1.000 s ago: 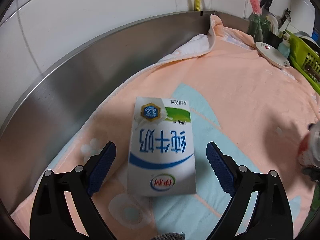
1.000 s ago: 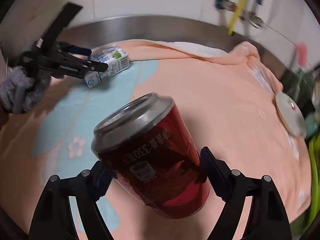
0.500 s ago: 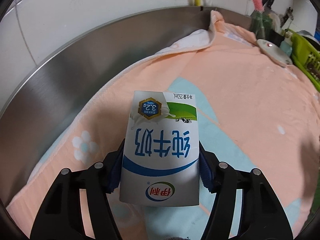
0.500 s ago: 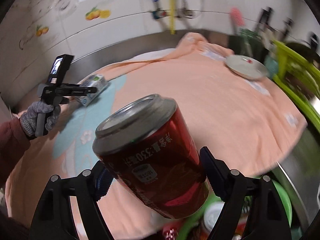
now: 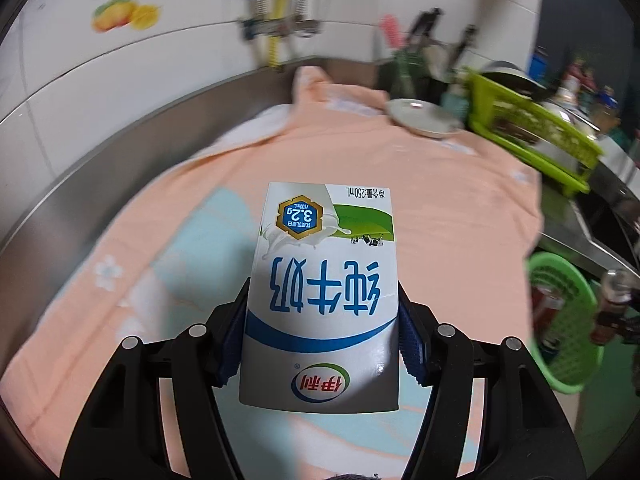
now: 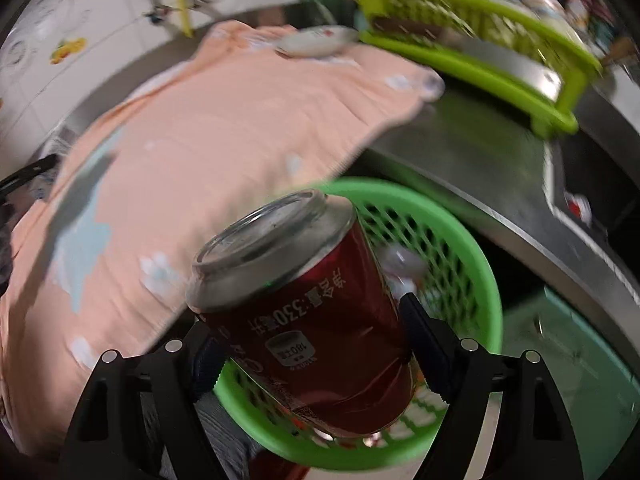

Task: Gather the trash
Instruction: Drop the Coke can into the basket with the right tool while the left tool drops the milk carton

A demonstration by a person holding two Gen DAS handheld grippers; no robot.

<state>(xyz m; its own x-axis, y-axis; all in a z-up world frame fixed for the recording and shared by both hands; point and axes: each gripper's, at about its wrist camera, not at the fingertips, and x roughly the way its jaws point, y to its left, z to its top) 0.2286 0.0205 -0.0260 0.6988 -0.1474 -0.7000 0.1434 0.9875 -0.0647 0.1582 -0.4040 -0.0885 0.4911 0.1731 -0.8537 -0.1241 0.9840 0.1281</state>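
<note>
Now both hands carry trash. My right gripper [image 6: 308,344] is clamped on the red can [image 6: 308,320], which sits tilted between the fingers, silver end pointing away from me, directly above the green basket [image 6: 472,264] beside the table edge. To do this drop well I judge I should hold the can over the basket's middle, not its near rim, lower it a little, then spread the fingers fully so it falls without bouncing out. My left gripper [image 5: 320,344] is closed on the milk carton [image 5: 324,292]; both blue pads [image 5: 230,344] press its lower side edges, printed face up, above the peach towel [image 5: 420,184]. Basket lies well right of it.
</note>
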